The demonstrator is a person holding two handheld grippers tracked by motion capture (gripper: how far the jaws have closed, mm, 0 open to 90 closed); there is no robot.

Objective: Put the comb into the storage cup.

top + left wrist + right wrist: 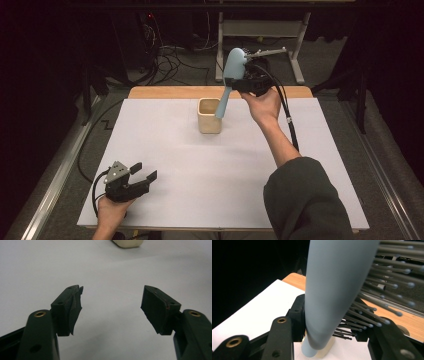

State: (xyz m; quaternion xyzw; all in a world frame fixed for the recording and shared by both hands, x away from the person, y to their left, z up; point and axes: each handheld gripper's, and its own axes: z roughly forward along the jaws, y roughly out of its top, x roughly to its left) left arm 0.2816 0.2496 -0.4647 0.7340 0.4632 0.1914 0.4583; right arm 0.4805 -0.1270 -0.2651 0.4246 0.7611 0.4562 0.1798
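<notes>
**Desk:** Gripping what, exactly, on the right side?

**Photographer:** A pale blue hairbrush (pixel 231 75). The right tongs (pixel 246 82) are pinching it where the head narrows into the handle, held up in the air over the far part of the counter (pixel 165 150). Its handle slants down towards a cream square cup (pixel 209 116), with the tip at the cup's rim — whether it touches the rim I cannot tell. In the right gripper view the hairbrush (pixel 334 290) rises between the two black jaws, bristles with small ball tips fanning out to one side.

**Desk:** And the other hand?

**Photographer:** The left tongs (pixel 142 172) sit low at the near left corner of the counter, spread wide, nothing between them. The left gripper view looks along the gap of those left tongs (pixel 112 307) at bare white surface, with the cup's base (pixel 127 243) at the top edge, well apart.

**Desk:** Where does the cup stand?

**Photographer:** Upright, towards the far middle of the white sheet — a strip of bare wood (pixel 165 92) runs behind it.
</notes>
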